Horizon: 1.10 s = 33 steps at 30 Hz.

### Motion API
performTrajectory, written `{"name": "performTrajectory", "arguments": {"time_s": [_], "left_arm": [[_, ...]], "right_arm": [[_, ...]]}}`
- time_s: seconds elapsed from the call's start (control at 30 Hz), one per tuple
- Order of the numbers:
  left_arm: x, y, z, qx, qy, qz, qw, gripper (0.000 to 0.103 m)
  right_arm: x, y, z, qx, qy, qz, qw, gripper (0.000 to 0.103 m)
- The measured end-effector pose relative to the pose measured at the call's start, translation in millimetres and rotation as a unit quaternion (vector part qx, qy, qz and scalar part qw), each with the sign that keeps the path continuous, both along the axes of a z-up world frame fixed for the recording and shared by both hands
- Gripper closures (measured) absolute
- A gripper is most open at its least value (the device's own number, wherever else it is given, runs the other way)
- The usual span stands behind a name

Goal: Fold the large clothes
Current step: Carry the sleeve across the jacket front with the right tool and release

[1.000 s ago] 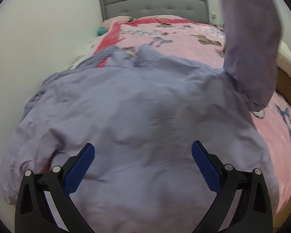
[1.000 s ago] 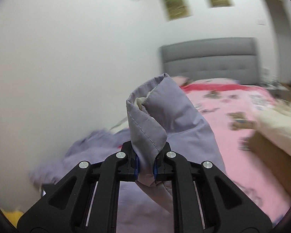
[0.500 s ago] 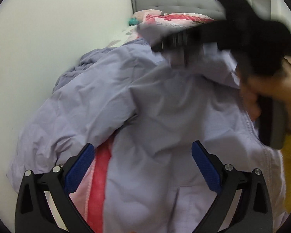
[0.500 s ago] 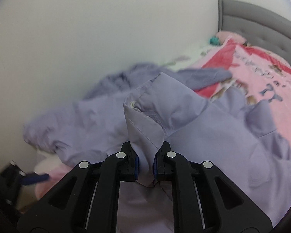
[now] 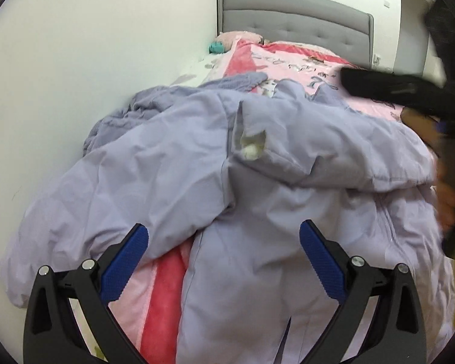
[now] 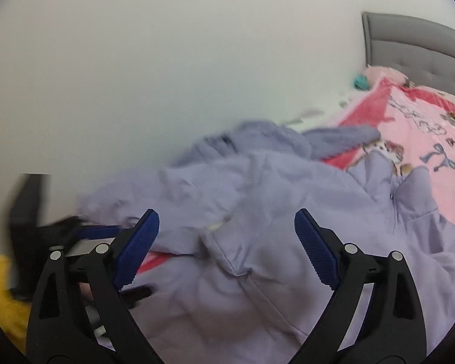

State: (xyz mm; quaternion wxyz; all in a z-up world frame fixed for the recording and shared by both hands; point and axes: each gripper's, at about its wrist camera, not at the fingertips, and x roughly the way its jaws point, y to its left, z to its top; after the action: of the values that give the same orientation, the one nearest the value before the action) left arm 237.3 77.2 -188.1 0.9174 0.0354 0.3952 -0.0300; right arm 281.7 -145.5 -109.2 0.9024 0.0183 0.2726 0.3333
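Note:
A large lavender jacket lies spread on the bed, with one sleeve folded across its body, cuff near the middle. It also shows in the right wrist view. My left gripper is open and empty, just above the jacket's lower part. My right gripper is open and empty over the jacket's middle. The right gripper's black body shows at the right edge of the left wrist view, held by a hand.
The bed has a pink and red blanket and a grey headboard. A white wall runs along the bed's left side. A lavender knit garment lies beyond the jacket. Something yellow is at the lower left.
My right gripper carried the sleeve down across the jacket, then opened and let it go. The sleeve now lies on the jacket's body. The left gripper stayed open.

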Motion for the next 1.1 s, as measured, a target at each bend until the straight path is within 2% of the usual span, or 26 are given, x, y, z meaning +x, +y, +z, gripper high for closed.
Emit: {"name": "performTrajectory", "arguments": {"time_s": [0.03, 0.1, 0.17, 0.27, 0.33, 0.37, 0.47, 0.5, 0.57, 0.6, 0.63, 0.7, 0.77, 0.87, 0.97, 1.03, 1.1], "left_arm": [[5.2, -1.3, -2.3, -0.002, 0.002, -0.003, 1.0000, 0.005], [15.8, -6.3, -8.5, -0.010, 0.012, -0.015, 0.9998, 0.005], [29.7, -9.5, -13.9, -0.016, 0.016, -0.022, 0.9995, 0.005], [43.1, -19.2, -12.2, 0.002, -0.007, -0.027, 0.9996, 0.005], [53.4, -26.4, -9.7, 0.002, -0.012, -0.039, 0.9991, 0.005], [59.9, -28.4, -9.1, -0.010, -0.006, -0.044, 0.9989, 0.005], [77.7, -29.8, -13.1, -0.057, 0.018, -0.030, 0.9978, 0.005], [82.9, -29.5, -16.8, -0.066, 0.026, -0.018, 0.9973, 0.005], [93.7, -26.1, -28.8, -0.098, 0.051, 0.013, 0.9938, 0.007], [97.8, -24.9, -34.9, -0.116, 0.061, 0.029, 0.9910, 0.008], [99.6, -25.7, -39.4, -0.117, 0.065, 0.038, 0.9903, 0.008], [102.5, -31.5, -45.0, -0.102, 0.068, 0.050, 0.9912, 0.014], [102.4, -36.4, -46.0, -0.093, 0.062, 0.061, 0.9919, 0.015], [102.9, -42.0, -45.3, -0.086, 0.059, 0.076, 0.9916, 0.015], [102.6, -46.9, -44.4, -0.098, 0.053, 0.085, 0.9901, 0.014], [110.0, -57.7, -46.2, -0.096, 0.064, 0.081, 0.9900, 0.013], [120.9, -61.6, -49.0, -0.090, 0.079, 0.091, 0.9886, 0.013]], "right_arm": [[-11.8, -11.5, 6.8, -0.004, -0.010, -0.016, 1.000, 0.016], [-32.1, -29.9, 12.2, -0.045, -0.029, -0.044, 0.998, 0.014], [-49.7, -49.1, 4.9, -0.127, -0.042, -0.078, 0.988, 0.013], [-77.1, -91.6, -28.4, -0.270, -0.039, -0.145, 0.951, 0.013], [-88.4, -113.6, -47.6, -0.317, -0.035, -0.181, 0.930, 0.013], [-92.5, -127.6, -60.2, -0.340, -0.024, -0.199, 0.919, 0.013], [-92.4, -148.8, -84.9, -0.376, -0.005, -0.221, 0.900, 0.015], [-90.6, -151.8, -90.6, -0.387, -0.005, -0.226, 0.894, 0.017], [-81.5, -161.0, -104.5, -0.405, -0.004, -0.243, 0.882, 0.042], [-78.4, -166.7, -106.7, -0.399, -0.001, -0.249, 0.883, 0.043], [-74.0, -172.0, -107.0, -0.382, 0.002, -0.255, 0.889, 0.043], [-61.7, -182.7, -102.6, -0.338, 0.006, -0.269, 0.902, 0.052], [-50.6, -192.1, -92.2, -0.302, 0.012, -0.283, 0.910, 0.089], [-41.3, -205.6, -70.5, -0.249, 0.016, -0.291, 0.924, 0.092], [-34.5, -215.9, -54.6, -0.260, 0.010, -0.304, 0.917, 0.092], [-24.5, -222.4, -58.5, -0.272, 0.023, -0.308, 0.911, 0.092], [-9.3, -234.3, -71.8, -0.247, 0.064, -0.302, 0.918, 0.092]]}}
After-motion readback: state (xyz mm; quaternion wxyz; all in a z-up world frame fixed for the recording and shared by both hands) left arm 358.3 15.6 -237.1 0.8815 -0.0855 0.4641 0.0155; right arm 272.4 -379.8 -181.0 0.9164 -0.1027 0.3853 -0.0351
